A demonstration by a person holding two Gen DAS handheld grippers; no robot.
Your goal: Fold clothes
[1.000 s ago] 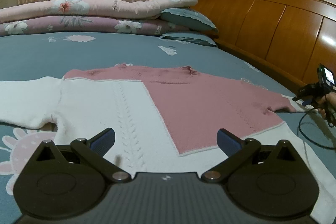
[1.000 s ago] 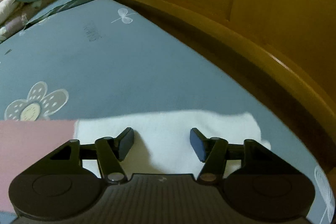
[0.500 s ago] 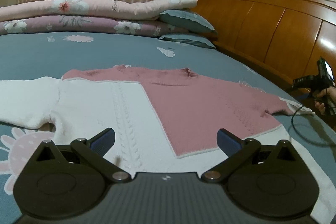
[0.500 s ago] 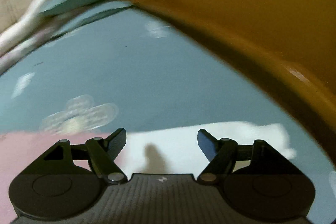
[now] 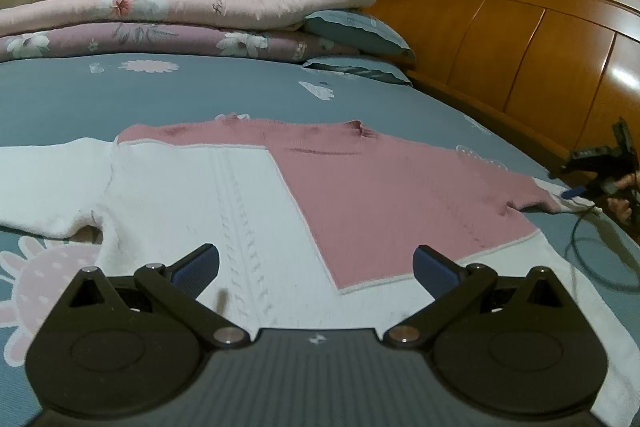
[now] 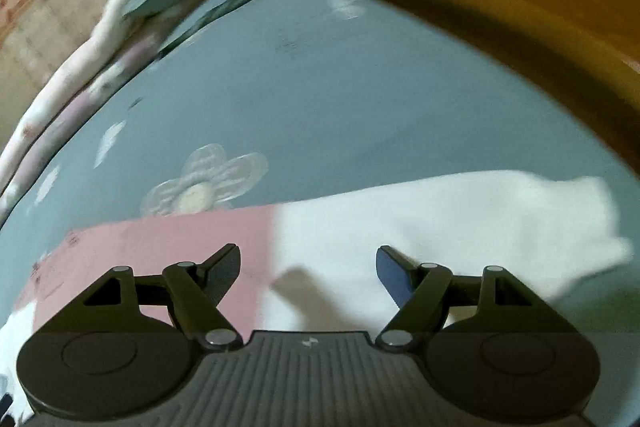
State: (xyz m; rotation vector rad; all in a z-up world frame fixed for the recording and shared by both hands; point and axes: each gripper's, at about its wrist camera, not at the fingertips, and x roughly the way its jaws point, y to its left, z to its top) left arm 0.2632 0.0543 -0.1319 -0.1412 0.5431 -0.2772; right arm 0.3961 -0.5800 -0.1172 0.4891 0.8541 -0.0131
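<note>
- The step in hand looks like the start of the sleeve fold: the sweater (image 5: 248, 195) lies flat and spread on the bed sheet (image 5: 240, 91), pink over the shoulders and one side, white over the rest, with nothing folded yet as far as the views show.
- The right gripper (image 6: 308, 267) hangs over the right sleeve (image 6: 440, 223), its jaws spread wide and holding nothing; the pink-to-white seam runs at its 12 o'clock and the white cuff end lies toward 2 o'clock (this view is blurred, so the height above the cloth cannot be told).
- The left gripper (image 5: 316, 263) is likewise spread and empty, poised near the sweater's hem; the cable-knit body stretches from 11 to 1 o'clock and the left sleeve (image 5: 44, 183) reaches off toward 9 o'clock.
- The next move probably calls for lowering the right gripper onto the cuff, pinching the single knit layer, and carrying it across toward the body.
- The headboard (image 5: 520, 39) stands close beyond the right sleeve, so the lift wants room.
</note>
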